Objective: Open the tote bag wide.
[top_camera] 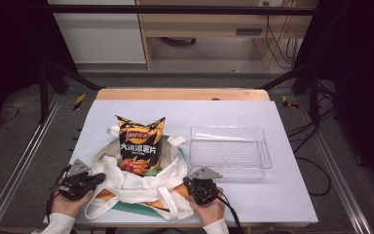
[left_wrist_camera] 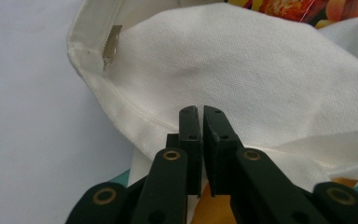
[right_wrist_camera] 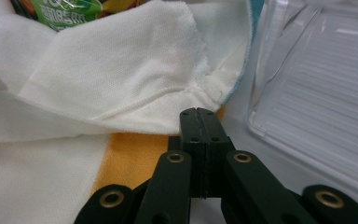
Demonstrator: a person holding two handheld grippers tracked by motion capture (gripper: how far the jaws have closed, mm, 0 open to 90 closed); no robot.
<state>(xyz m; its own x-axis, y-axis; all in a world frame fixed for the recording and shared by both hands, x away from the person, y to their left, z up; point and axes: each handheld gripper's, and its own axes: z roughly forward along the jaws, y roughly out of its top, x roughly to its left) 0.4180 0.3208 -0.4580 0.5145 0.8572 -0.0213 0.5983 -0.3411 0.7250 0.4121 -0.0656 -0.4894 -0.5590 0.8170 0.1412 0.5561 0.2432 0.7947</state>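
Two handheld grippers sit at the near corners of a white tote bag (top_camera: 141, 183) on the table (top_camera: 253, 109). The left gripper (left_wrist_camera: 200, 111) — jaws a sliver apart — meets the bag's hem. The right gripper (right_wrist_camera: 199, 112) is closed, empty. A chip bag (top_camera: 139, 146) stands inside — a clear tray (top_camera: 229, 151) lies right.
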